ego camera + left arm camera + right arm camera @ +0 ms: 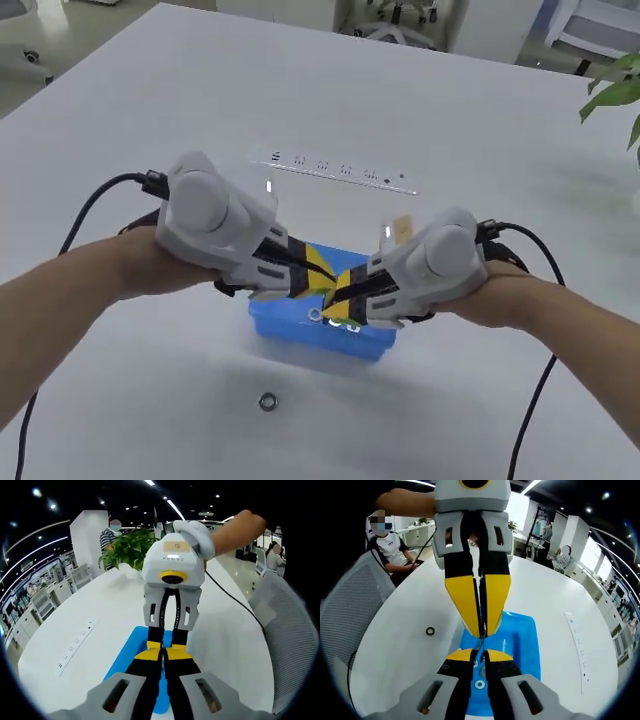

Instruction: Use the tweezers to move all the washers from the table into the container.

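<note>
Head view: your left gripper (320, 266) and right gripper (342, 290) meet tip to tip over blue container (290, 337); one washer (267, 401) lies on desk (150, 390) near container.
Left gripper view: left gripper (163, 654) jaws pressed together over container (127, 655).
Right gripper view: both grippers clamped on thin tweezers (481, 605); two washers (480, 684) inside container.

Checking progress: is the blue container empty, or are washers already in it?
Not empty. The right gripper view shows washers lying in the blue container; one washer lies on the table outside it.

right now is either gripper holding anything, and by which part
The left gripper and right gripper both clamp the thin tweezers, from opposite ends, above the container.
</note>
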`<move>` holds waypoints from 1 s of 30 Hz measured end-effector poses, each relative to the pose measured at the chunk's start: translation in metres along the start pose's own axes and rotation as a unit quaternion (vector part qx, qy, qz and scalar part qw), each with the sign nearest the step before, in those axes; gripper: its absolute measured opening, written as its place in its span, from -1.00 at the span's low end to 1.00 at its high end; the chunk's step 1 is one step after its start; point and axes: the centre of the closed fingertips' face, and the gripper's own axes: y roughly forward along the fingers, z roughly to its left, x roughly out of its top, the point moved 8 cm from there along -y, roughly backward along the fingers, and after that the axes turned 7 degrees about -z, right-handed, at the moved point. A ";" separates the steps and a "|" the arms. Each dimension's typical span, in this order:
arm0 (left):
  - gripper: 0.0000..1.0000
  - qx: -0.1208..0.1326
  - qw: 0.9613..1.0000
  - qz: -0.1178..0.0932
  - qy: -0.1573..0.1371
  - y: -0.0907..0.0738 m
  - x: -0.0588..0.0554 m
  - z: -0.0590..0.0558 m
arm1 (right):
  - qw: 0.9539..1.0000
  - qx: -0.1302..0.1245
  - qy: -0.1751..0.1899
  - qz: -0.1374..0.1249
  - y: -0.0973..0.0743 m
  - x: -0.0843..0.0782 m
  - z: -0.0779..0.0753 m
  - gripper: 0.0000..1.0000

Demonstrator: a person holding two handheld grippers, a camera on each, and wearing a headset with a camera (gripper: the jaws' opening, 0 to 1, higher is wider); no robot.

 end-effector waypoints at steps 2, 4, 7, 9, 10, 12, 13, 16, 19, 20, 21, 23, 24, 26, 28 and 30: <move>-0.90 0.002 1.000 0.001 0.000 0.000 0.000 0.001 | 1.000 -0.001 0.001 -0.002 -0.001 0.001 0.000 -0.79; -0.90 0.005 1.000 -0.001 0.000 -0.001 0.001 0.002 | 1.000 -0.004 0.001 -0.003 -0.001 0.003 -0.001 -0.75; -0.90 0.008 1.000 -0.001 -0.005 -0.002 0.002 0.004 | 1.000 -0.013 0.007 -0.007 -0.004 0.005 -0.002 -0.72; -0.90 0.009 1.000 0.000 -0.006 -0.003 0.002 0.004 | 1.000 -0.016 0.014 -0.010 -0.006 0.007 -0.001 -0.67; -0.90 0.010 1.000 0.000 -0.006 -0.004 0.003 0.005 | 1.000 -0.018 0.016 -0.010 -0.006 0.007 -0.001 -0.65; -0.90 0.011 1.000 -0.001 -0.007 -0.005 0.005 0.005 | 0.999 -0.023 0.022 -0.009 -0.008 0.007 0.000 -0.60; -0.90 0.012 1.000 -0.001 -0.007 -0.005 0.005 0.005 | 0.999 -0.025 0.025 -0.010 -0.009 0.008 0.001 -0.59; -0.90 0.016 1.000 -0.003 -0.005 -0.007 0.007 0.005 | 0.999 -0.031 0.028 -0.011 -0.014 0.008 0.003 -0.56; -0.90 0.019 1.000 -0.006 -0.005 -0.010 0.009 0.006 | 0.999 -0.036 0.031 -0.012 -0.018 0.008 0.005 -0.54; -0.90 0.019 1.000 -0.006 -0.004 -0.011 0.010 0.006 | 0.999 -0.039 0.032 -0.012 -0.021 0.008 0.006 -0.53; -0.90 0.021 1.000 -0.006 -0.003 -0.012 0.011 0.006 | 0.998 -0.042 0.034 -0.012 -0.022 0.008 0.006 -0.51; -0.90 0.023 1.000 -0.007 -0.002 -0.015 0.013 0.006 | 0.998 -0.048 0.040 -0.012 -0.027 0.007 0.008 -0.46; -0.90 0.024 1.000 -0.008 -0.003 -0.016 0.014 0.007 | 0.998 -0.050 0.041 -0.012 -0.028 0.007 0.008 -0.45; -0.90 0.025 1.000 -0.011 -0.003 -0.019 0.017 0.006 | 0.997 -0.056 0.044 -0.012 -0.033 0.007 0.010 -0.44; -0.90 0.026 1.000 -0.013 -0.004 -0.021 0.019 0.006 | 0.997 -0.060 0.048 -0.014 -0.036 0.007 0.012 -0.41; -0.90 0.027 1.000 -0.015 -0.006 -0.023 0.022 0.005 | 0.996 -0.067 0.051 -0.013 -0.041 0.007 0.015 -0.38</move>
